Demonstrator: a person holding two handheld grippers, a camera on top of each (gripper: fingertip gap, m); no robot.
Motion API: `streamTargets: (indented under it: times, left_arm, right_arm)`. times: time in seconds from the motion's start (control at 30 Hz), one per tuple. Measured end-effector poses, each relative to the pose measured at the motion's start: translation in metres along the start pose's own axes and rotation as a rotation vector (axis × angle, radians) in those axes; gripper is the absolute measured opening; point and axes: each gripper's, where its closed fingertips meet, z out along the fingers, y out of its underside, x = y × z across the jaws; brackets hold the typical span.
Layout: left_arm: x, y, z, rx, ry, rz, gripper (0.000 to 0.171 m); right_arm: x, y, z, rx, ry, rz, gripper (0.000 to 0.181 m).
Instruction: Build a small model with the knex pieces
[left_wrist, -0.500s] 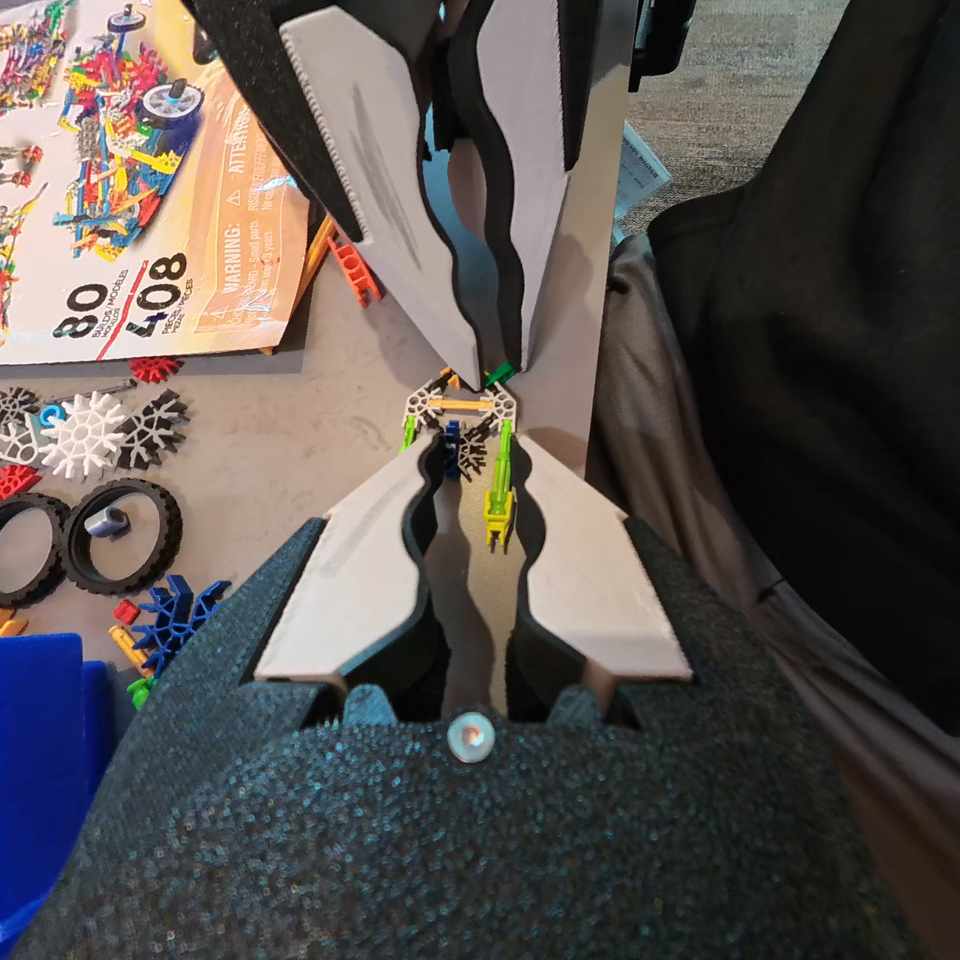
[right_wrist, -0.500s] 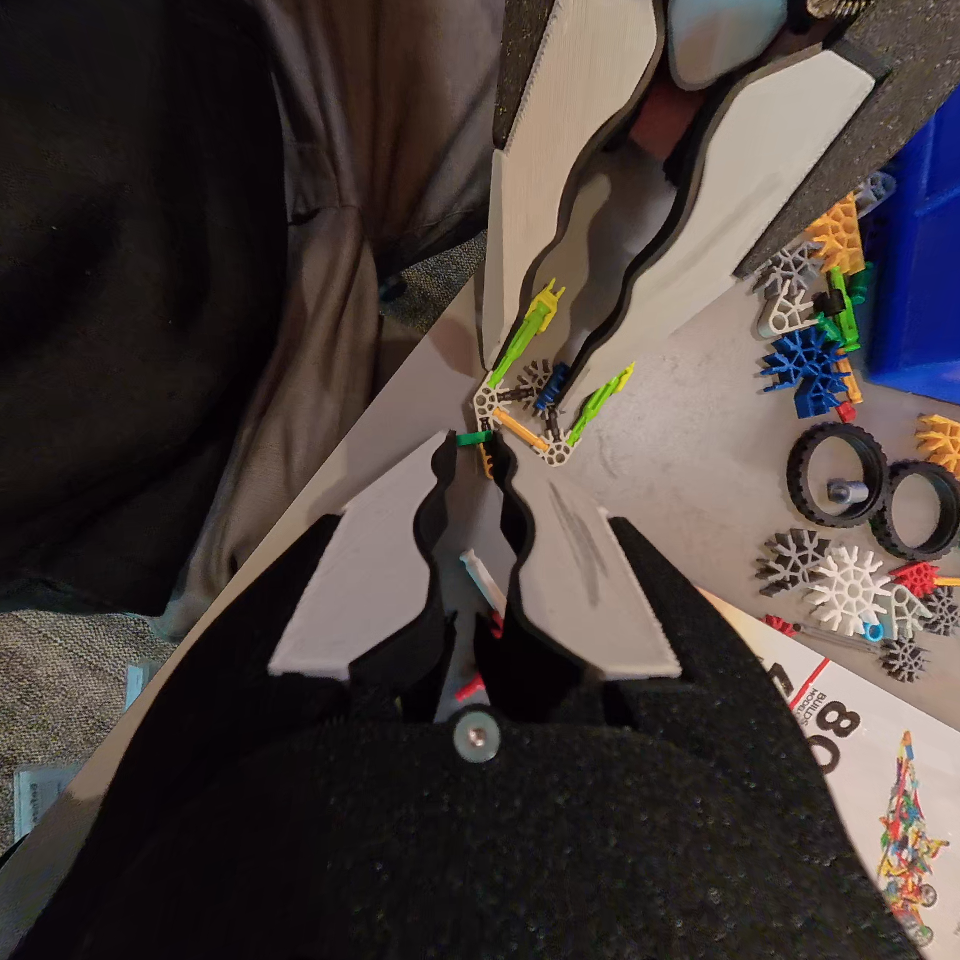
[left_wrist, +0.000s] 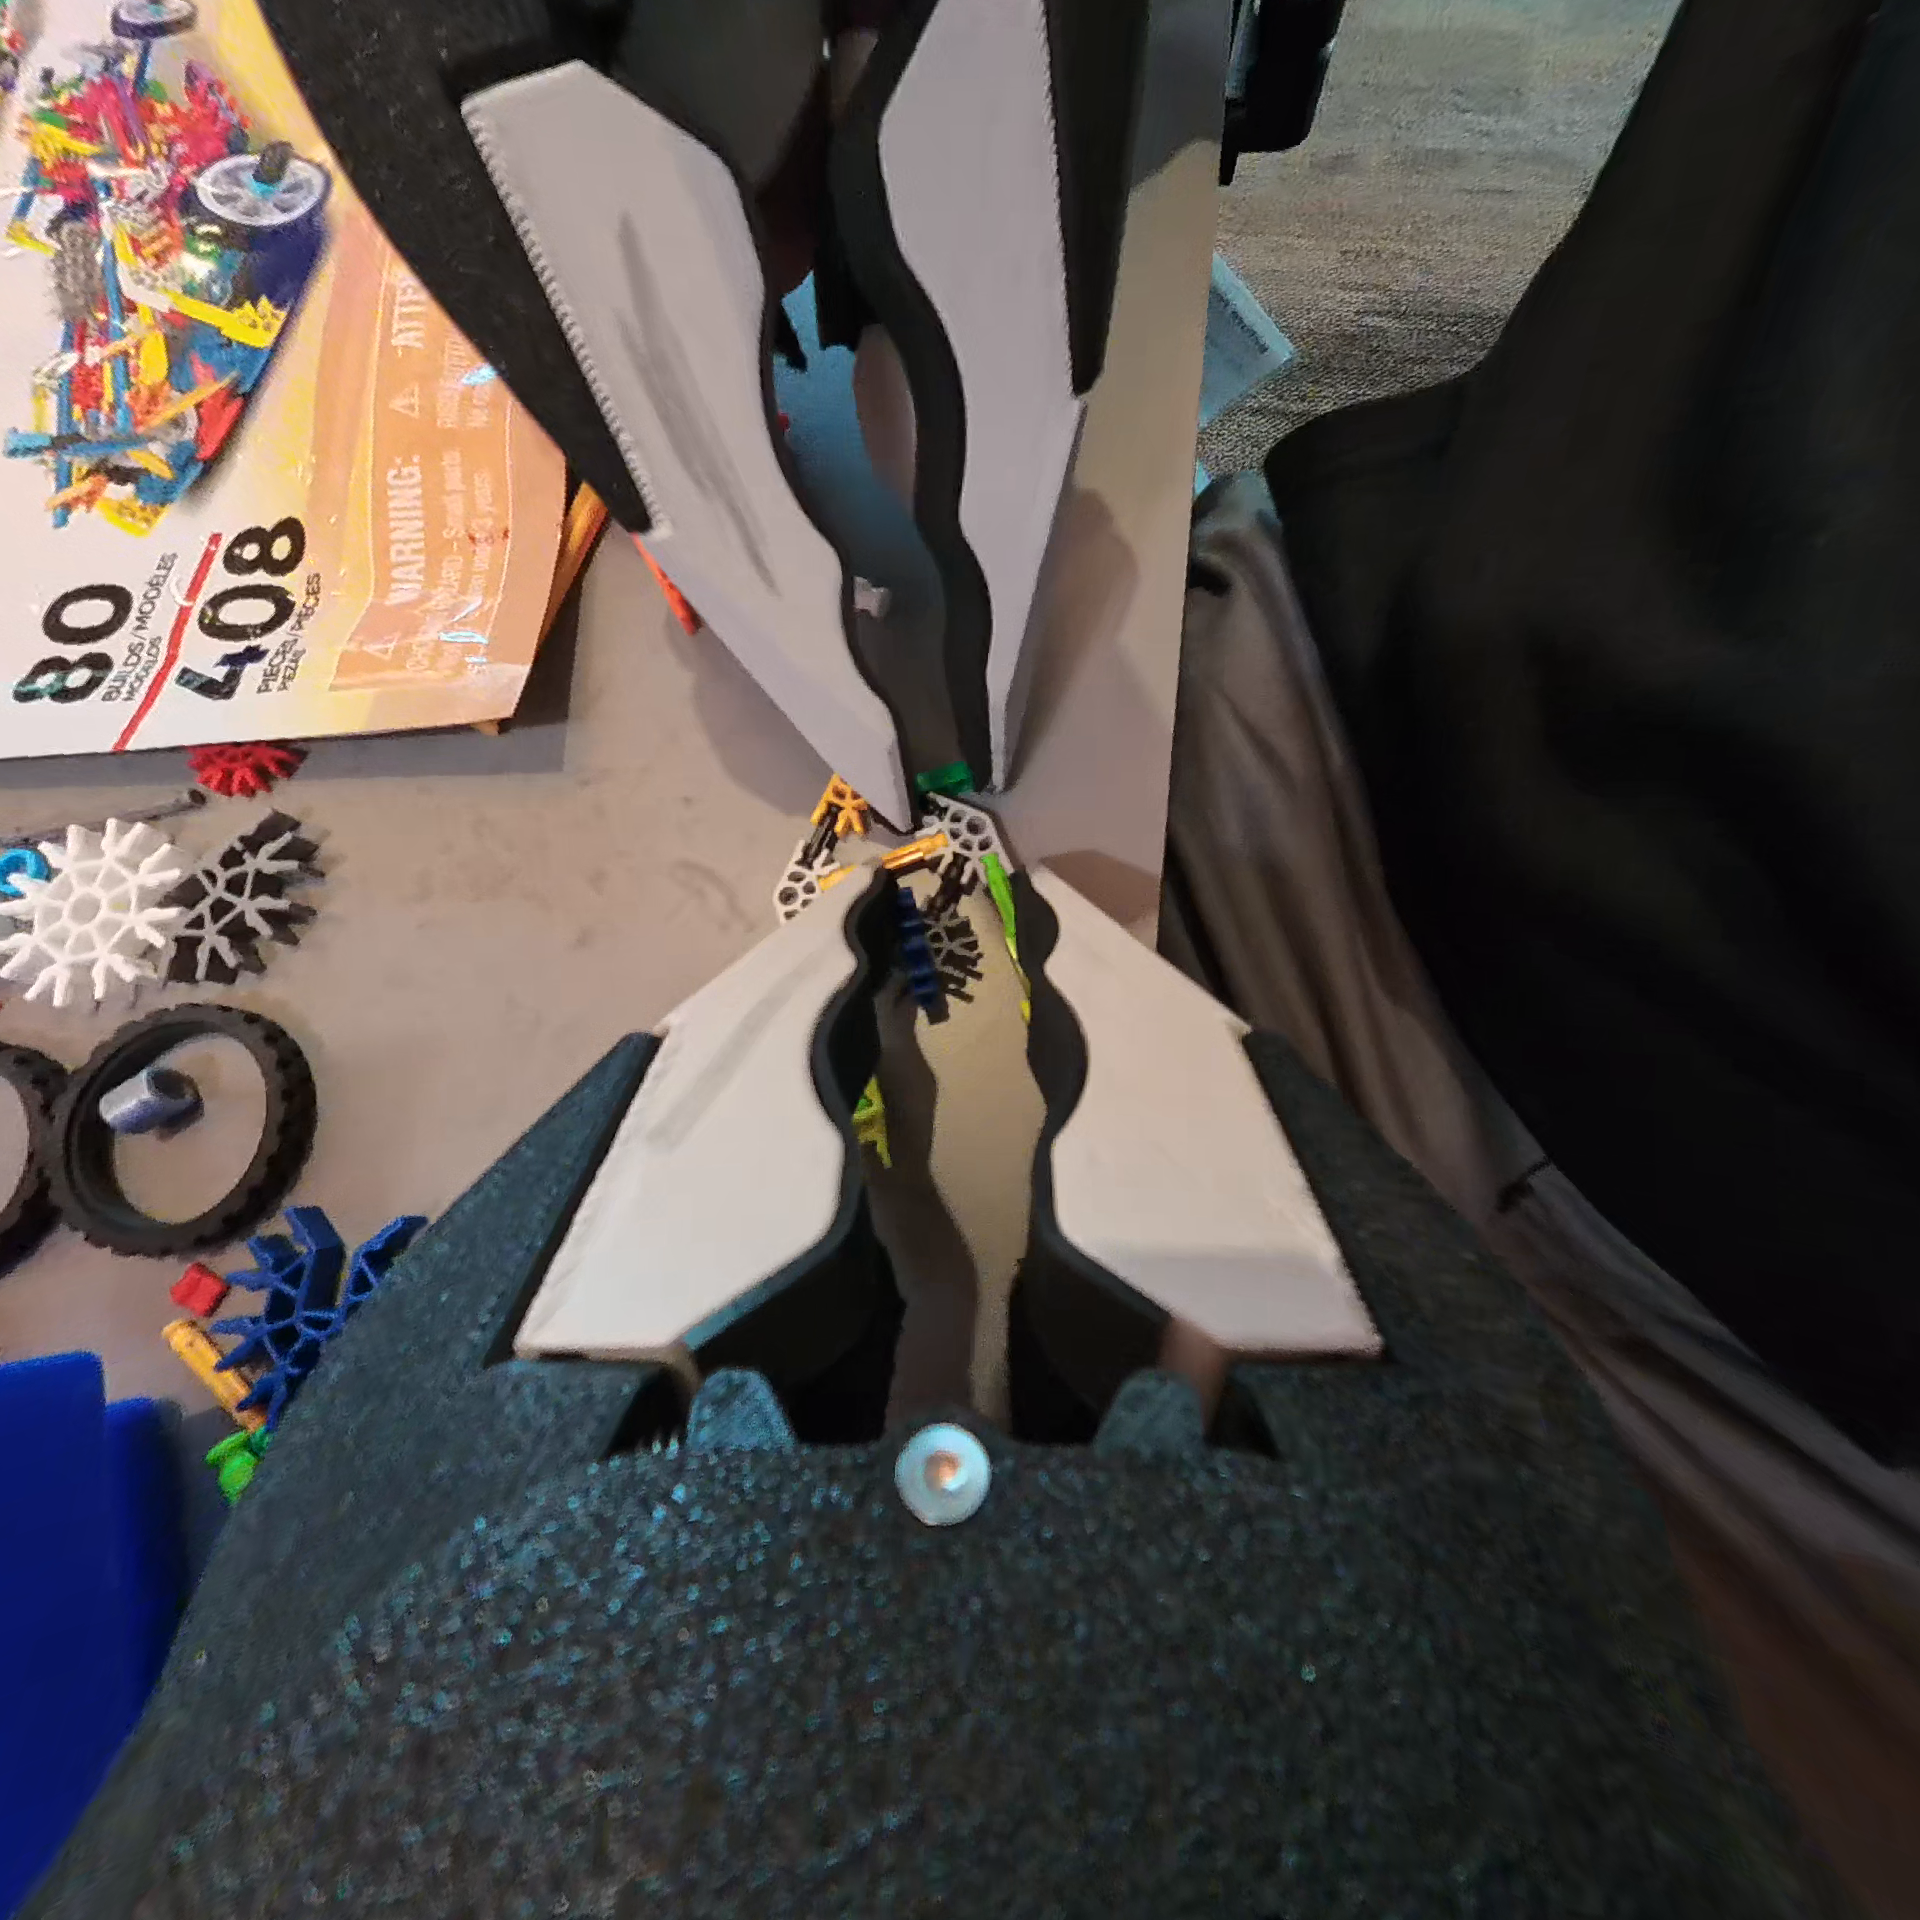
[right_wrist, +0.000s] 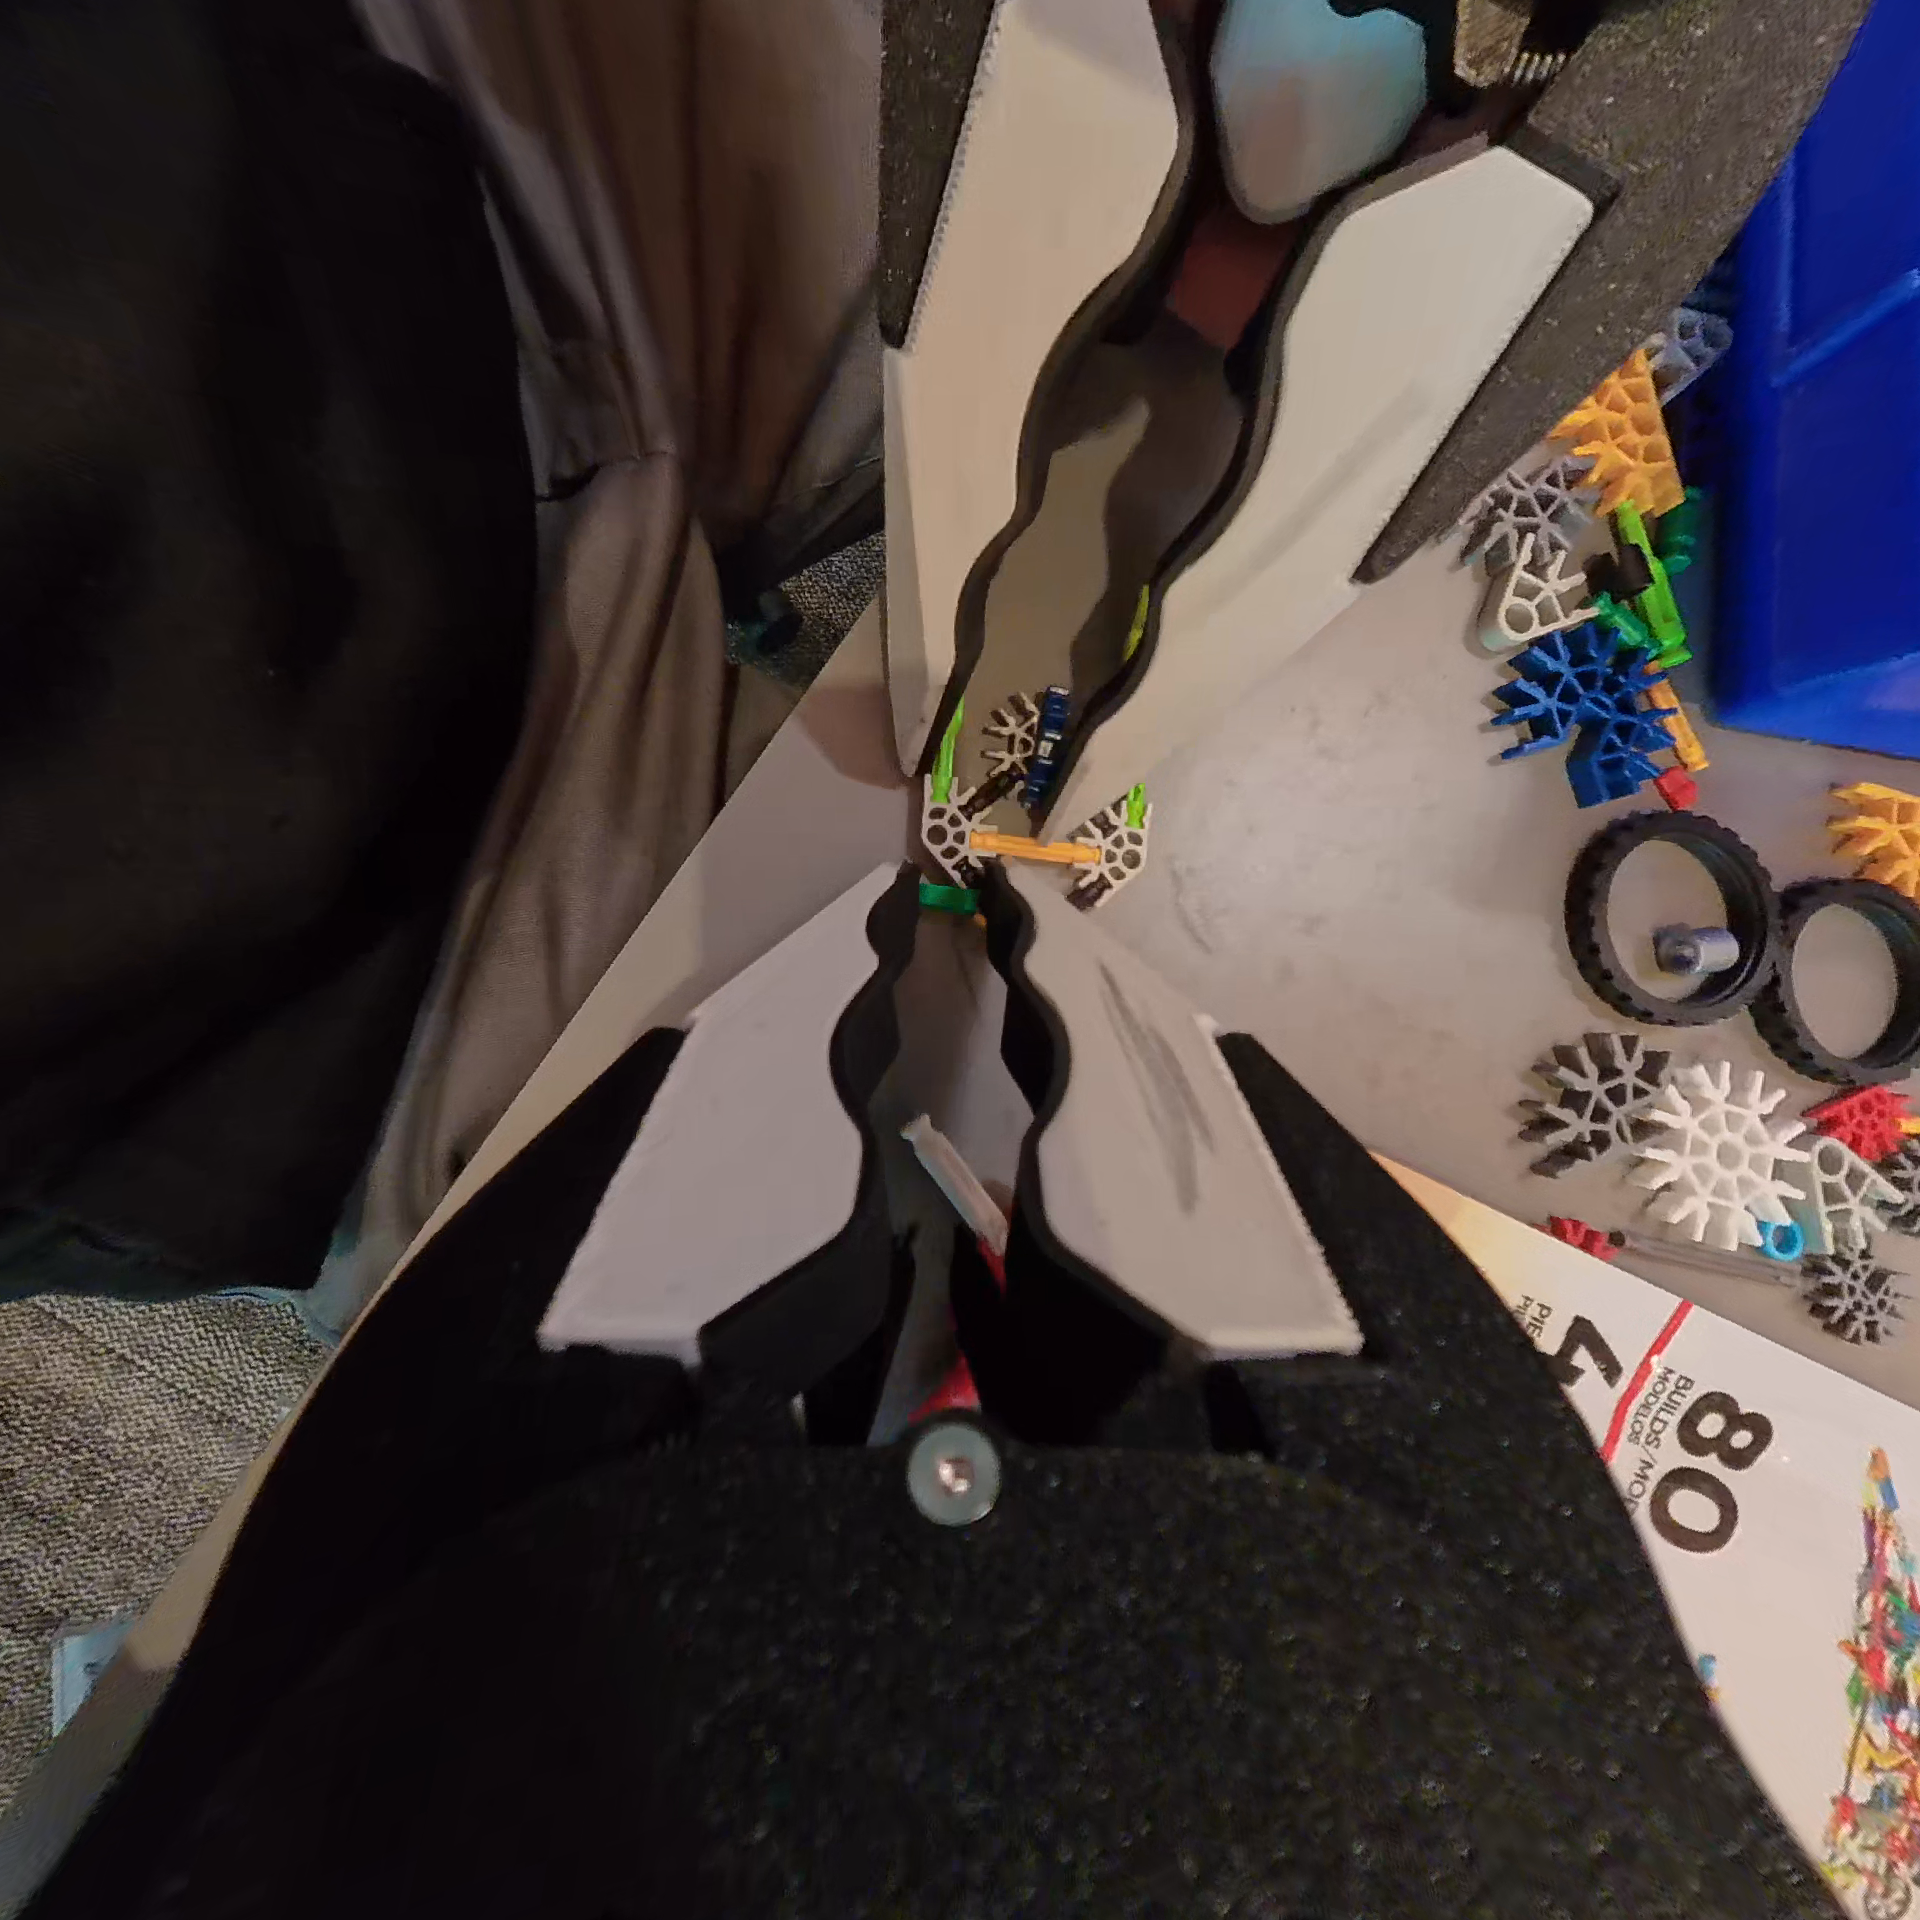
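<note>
My left gripper (left_wrist: 951, 888) is shut on a small construction-toy assembly (left_wrist: 966, 826): two white connectors joined by an orange rod, with lime rods and blue and black snowflake connectors. The snowflake connectors and one lime rod sit between its fingers. My right gripper (right_wrist: 948, 899) is shut on a short dark green rod (right_wrist: 948, 896), whose end meets the near white connector of the assembly (right_wrist: 1029, 847). The grippers face each other tip to tip above the grey table's (left_wrist: 468, 935) edge. The right gripper (left_wrist: 940, 795) and green rod (left_wrist: 943, 776) also show in the left wrist view, the left gripper (right_wrist: 982, 790) in the right wrist view.
A printed toy box (left_wrist: 260, 416) lies flat on the table. Two black tyres (right_wrist: 1668, 920), white and grey snowflake connectors (right_wrist: 1720, 1153), blue connectors (right_wrist: 1590, 707) and a blue bin (right_wrist: 1829, 364) lie beside it. A person in dark clothing (left_wrist: 1558, 727) sits past the table edge. The tips of both grippers are at nearly the same place.
The assembly has turned and sits deeper between my left fingers. My right gripper has brought the green rod closer, up against the white connector.
</note>
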Motion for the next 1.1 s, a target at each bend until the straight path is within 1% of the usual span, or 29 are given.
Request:
streamTargets:
  times: [0.07, 0.17, 0.23, 0.27, 0.33, 0.4, 0.5, 0.53, 0.6, 0.77, 1.1]
  left_arm:
    - [0.000, 0.000, 0.000, -0.001, -0.010, 0.002, 0.022]
    - [-0.001, -0.001, -0.001, -0.007, -0.045, 0.036, 0.024]
    - [-0.005, -0.002, -0.003, -0.005, -0.098, 0.043, 0.026]
    - [-0.008, -0.002, -0.005, -0.003, -0.129, 0.044, 0.032]
    - [-0.009, -0.004, -0.006, 0.008, -0.148, 0.044, 0.036]
    - [-0.013, -0.001, -0.007, -0.015, -0.161, 0.034, 0.047]
    - [-0.012, 0.004, -0.005, -0.061, -0.109, -0.014, 0.053]
    - [-0.011, 0.004, -0.005, -0.073, -0.095, -0.023, 0.052]
    - [-0.010, 0.005, -0.005, -0.095, -0.072, -0.021, 0.044]
    - [-0.008, 0.003, 0.000, -0.064, -0.016, -0.039, 0.041]
    - [-0.007, -0.001, 0.003, -0.049, 0.099, 0.012, 0.040]
  right_arm:
    - [-0.001, 0.000, 0.000, 0.007, -0.008, 0.041, 0.011]
    - [-0.002, 0.000, -0.001, 0.002, 0.024, 0.012, 0.012]
    - [-0.002, 0.000, -0.002, 0.007, 0.031, 0.018, 0.012]
    - [-0.003, 0.000, -0.002, 0.010, 0.028, 0.018, 0.012]
    - [-0.004, 0.001, -0.003, 0.014, 0.029, 0.015, 0.013]
    - [-0.006, 0.001, -0.003, 0.020, 0.022, 0.011, 0.013]
    - [-0.007, -0.001, -0.002, 0.030, 0.006, 0.007, 0.013]
    - [-0.007, 0.000, -0.002, 0.030, 0.007, 0.005, 0.012]
    - [-0.007, 0.000, -0.002, 0.039, 0.007, 0.007, 0.013]
    - [-0.009, 0.001, -0.003, 0.042, -0.017, -0.022, 0.012]
    - [-0.014, 0.003, -0.005, 0.026, -0.123, -0.062, 0.013]
